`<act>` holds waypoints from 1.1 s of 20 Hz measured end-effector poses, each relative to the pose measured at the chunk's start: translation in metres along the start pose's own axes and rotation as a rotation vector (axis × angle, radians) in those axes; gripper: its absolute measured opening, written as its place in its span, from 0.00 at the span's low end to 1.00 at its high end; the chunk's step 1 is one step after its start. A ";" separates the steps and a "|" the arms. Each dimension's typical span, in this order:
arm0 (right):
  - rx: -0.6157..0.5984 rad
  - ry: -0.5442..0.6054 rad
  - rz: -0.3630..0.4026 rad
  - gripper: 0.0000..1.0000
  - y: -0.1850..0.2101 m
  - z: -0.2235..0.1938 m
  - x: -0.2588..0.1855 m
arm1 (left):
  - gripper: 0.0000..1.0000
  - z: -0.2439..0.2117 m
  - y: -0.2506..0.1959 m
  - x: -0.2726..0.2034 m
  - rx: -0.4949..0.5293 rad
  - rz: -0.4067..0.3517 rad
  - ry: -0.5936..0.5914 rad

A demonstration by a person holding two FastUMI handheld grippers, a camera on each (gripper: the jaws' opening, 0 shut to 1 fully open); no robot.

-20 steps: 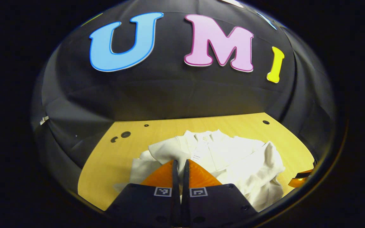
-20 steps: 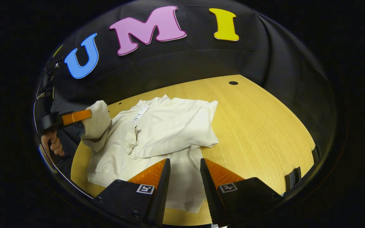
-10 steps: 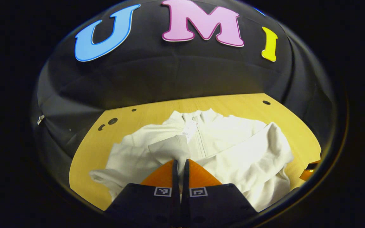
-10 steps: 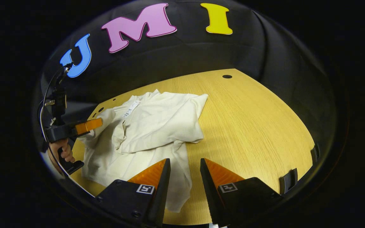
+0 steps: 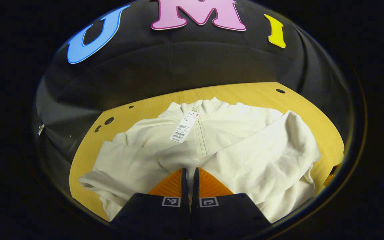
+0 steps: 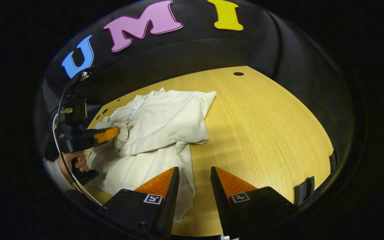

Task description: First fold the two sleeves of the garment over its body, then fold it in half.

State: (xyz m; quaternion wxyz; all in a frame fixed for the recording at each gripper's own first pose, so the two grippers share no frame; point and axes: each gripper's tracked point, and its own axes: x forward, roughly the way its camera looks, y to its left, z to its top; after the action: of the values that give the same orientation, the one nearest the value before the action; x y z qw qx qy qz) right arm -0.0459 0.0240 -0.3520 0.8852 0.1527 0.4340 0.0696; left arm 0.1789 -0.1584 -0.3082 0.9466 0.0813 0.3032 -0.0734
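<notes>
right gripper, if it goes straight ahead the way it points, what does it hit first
Probably bare table: the open right gripper aims just past the garment edge, which lies close on its left. Depth is unclear.

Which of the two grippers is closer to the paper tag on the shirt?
Left. The left gripper sits on the garment just below the tag; the right gripper hovers open over the hem.

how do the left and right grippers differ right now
The left gripper has its fingers closed together, pinching the garment's sleeve over the body; the right gripper has its fingers apart and holds nothing. The left gripper is over the garment; the right gripper hangs above the garment's edge and the bare table. Both point toward the booth's back wall.
</notes>
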 end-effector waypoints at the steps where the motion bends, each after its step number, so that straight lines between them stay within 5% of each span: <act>1: -0.001 0.001 -0.001 0.59 -0.001 -0.001 0.000 | 0.06 -0.002 -0.002 0.003 0.005 0.006 0.007; 4: -0.001 0.004 -0.002 0.59 -0.002 -0.002 -0.001 | 0.10 -0.007 -0.002 0.006 0.022 0.026 0.016; 7: -0.004 0.006 0.001 0.59 0.000 -0.003 -0.002 | 0.32 -0.007 0.000 0.005 0.038 0.038 0.016; 8: -0.005 0.006 0.001 0.59 0.001 -0.003 -0.003 | 0.30 -0.007 0.001 0.004 0.037 0.039 0.014; 14: -0.015 0.003 0.005 0.59 0.011 -0.005 -0.008 | 0.77 -0.001 0.017 -0.025 -0.012 0.043 -0.023; 22: -0.043 0.027 0.013 0.66 0.019 -0.025 -0.024 | 0.83 -0.041 0.056 -0.102 -0.089 0.014 -0.009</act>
State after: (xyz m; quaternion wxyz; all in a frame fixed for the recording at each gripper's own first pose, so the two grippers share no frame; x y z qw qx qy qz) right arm -0.0801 0.0413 -0.3418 0.8818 0.1354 0.4433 0.0868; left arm 0.0840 -0.0859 -0.2754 0.9511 0.0407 0.3015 -0.0535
